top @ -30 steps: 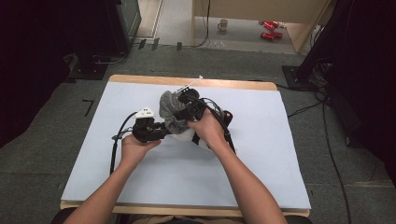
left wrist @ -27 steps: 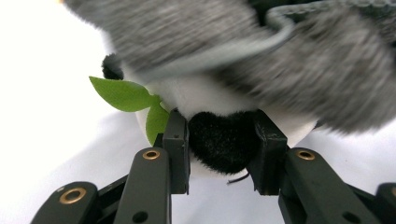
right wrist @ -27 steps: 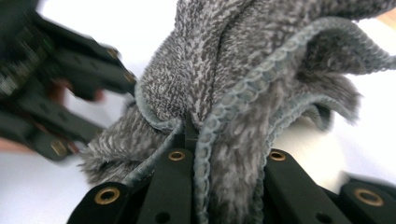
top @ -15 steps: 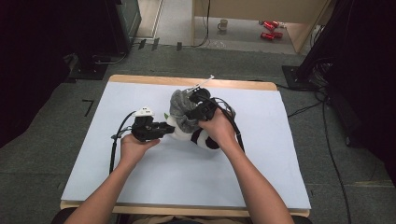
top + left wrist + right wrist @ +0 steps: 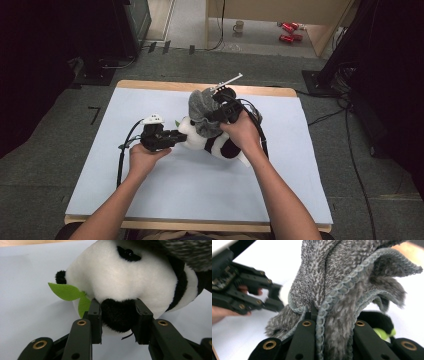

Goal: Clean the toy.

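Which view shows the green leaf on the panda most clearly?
The left gripper view: the leaf is large and sharp, beside the panda and just above the left tongs. In the high view it is a tiny green speck. The right gripper view has a green bit, too blurred to identify.

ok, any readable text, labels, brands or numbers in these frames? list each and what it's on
None readable.
Red cans on the floor beyond the table: any print is too small and blurred.
Mug on the floor: no mark can be made out.
Panda plush, grey knit cloth, left hand-held gripper and right hand-held gripper: no lettering shows on them.
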Tool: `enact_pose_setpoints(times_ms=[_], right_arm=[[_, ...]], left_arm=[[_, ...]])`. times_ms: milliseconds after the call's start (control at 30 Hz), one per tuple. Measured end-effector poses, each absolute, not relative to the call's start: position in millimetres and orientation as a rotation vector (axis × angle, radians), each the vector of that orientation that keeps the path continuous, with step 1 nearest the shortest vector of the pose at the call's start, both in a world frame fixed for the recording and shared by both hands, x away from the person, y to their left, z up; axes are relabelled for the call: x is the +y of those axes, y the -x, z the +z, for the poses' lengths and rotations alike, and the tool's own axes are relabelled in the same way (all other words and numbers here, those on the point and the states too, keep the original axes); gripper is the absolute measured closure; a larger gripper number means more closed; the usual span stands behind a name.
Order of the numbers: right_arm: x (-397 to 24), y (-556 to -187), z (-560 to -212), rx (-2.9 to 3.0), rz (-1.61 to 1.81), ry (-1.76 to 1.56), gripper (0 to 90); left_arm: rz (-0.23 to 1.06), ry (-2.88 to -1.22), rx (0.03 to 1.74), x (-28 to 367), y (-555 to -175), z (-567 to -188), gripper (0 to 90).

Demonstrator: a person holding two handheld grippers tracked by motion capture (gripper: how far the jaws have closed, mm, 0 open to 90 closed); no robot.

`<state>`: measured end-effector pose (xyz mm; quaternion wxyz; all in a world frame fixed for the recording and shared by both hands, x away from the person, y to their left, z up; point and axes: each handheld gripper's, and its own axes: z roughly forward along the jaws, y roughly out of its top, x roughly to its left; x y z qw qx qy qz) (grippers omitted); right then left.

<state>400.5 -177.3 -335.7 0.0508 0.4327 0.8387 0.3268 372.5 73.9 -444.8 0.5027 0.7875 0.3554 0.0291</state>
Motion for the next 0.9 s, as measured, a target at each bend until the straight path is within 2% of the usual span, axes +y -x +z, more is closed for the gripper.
enact_pose_setpoints(times_ms=[267, 400, 500, 633, 900], right_arm=[[-144.3, -406.8, -320.6, 2.552, 1.040, -1.272, 81.3], [-124.8, -410.0, -328.4, 2.566, 1.050, -1.275, 81.2], [-112.7, -411.3, -346.4, 2.602, 1.023, -1.298, 81.1], [-110.8, -408.0, -360.2, 2.607, 0.939, -1.283, 81.1], [-124.3, -400.8, -361.2, 2.598, 0.897, -1.242, 81.2]], left_arm=[[0.095, -1.900, 0.839, 71.0, -369.0, -441.4, 65.9], [0.102, -1.905, 0.834, 70.6, -368.0, -440.1, 65.9], [0.094, -1.906, 0.837, 71.6, -368.2, -439.6, 65.9], [0.077, -1.913, 0.853, 72.9, -370.2, -441.0, 65.9], [0.058, -1.922, 0.878, 75.0, -374.8, -444.6, 65.9]])
